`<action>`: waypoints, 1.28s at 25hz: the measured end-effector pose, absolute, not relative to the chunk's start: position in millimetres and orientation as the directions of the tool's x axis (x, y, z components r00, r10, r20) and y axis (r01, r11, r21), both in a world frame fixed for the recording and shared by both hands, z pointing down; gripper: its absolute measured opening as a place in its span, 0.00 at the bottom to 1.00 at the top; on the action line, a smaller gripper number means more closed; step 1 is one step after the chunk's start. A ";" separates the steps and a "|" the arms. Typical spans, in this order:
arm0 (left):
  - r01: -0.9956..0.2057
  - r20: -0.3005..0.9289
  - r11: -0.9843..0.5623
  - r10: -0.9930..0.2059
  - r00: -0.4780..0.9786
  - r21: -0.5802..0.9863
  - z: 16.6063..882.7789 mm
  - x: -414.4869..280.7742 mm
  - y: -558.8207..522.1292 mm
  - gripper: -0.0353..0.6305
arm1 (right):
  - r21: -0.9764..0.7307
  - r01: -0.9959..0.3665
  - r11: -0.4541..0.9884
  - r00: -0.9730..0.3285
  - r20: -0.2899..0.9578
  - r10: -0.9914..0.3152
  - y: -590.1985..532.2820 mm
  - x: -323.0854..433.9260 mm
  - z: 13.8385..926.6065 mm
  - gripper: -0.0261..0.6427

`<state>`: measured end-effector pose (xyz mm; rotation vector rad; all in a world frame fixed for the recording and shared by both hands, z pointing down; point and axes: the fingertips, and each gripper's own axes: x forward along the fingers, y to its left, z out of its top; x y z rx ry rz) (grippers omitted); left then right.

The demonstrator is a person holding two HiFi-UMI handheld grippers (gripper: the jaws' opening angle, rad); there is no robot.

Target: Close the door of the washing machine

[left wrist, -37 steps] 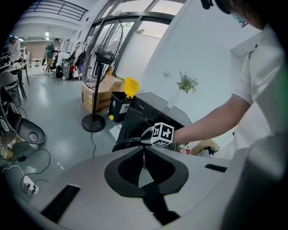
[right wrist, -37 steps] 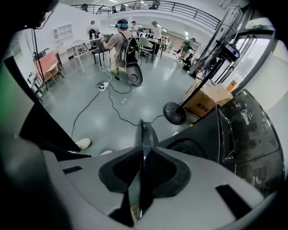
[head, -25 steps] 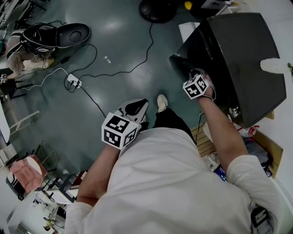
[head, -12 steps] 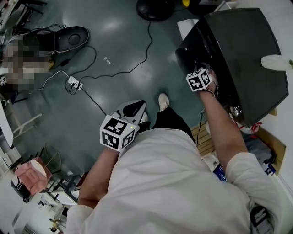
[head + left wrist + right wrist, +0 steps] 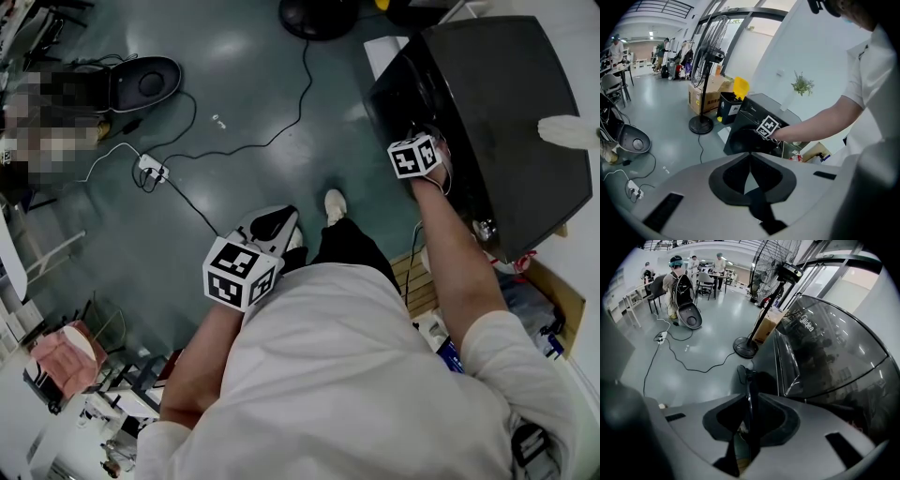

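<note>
The dark washing machine [image 5: 506, 103] stands at the upper right of the head view, and its round door [image 5: 398, 94] lies close against the front. My right gripper [image 5: 417, 141] is at the door's edge. In the right gripper view the thin dark door edge [image 5: 749, 380] runs between the jaws of that gripper [image 5: 750, 397], which are shut on it, with the glossy door [image 5: 829, 348] to the right. My left gripper [image 5: 279, 216] hangs in front of the person's body, away from the machine. Its jaws [image 5: 750, 157] are shut on nothing. The left gripper view shows the door [image 5: 743, 140] below the machine [image 5: 761, 105].
A power strip [image 5: 150, 167] and black cables trail across the green floor. A fan's base [image 5: 319, 17] stands at the top, a black oval case [image 5: 145, 80] at the upper left. A white cloth [image 5: 567, 131] lies on the machine. The person's shoe [image 5: 332, 206] is near the machine's front.
My right gripper has moved up and right towards the machine's front, and the door has swung with it from standing open to nearly flat against the front. The left gripper has kept still.
</note>
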<state>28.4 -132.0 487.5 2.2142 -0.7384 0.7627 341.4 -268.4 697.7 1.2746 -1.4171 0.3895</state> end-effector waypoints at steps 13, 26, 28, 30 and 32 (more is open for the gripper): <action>-0.672 0.689 -0.613 -0.271 0.673 0.416 489.1 27.3 -136.3 0.09 | 0.386 -0.894 0.229 0.245 0.847 -0.471 -273.4 344.7 696.6 0.19; -0.668 0.687 -0.612 -0.264 0.677 0.424 491.3 16.7 -122.4 0.09 | 0.396 -0.903 0.166 0.280 0.836 -0.471 -272.9 345.8 696.4 0.20; -0.667 0.686 -0.612 -0.264 0.678 0.424 491.3 13.9 -120.2 0.09 | 0.392 -0.904 0.173 0.274 0.840 -0.468 -272.9 345.5 695.9 0.20; -0.666 0.684 -0.615 -0.265 0.679 0.423 490.1 10.5 -117.7 0.09 | 0.383 -0.906 0.179 0.265 0.844 -0.466 -272.4 344.8 695.5 0.20; -0.663 0.682 -0.619 -0.266 0.682 0.421 488.7 8.1 -115.4 0.09 | 0.369 -0.911 0.186 0.249 0.849 -0.466 -271.7 344.2 695.4 0.20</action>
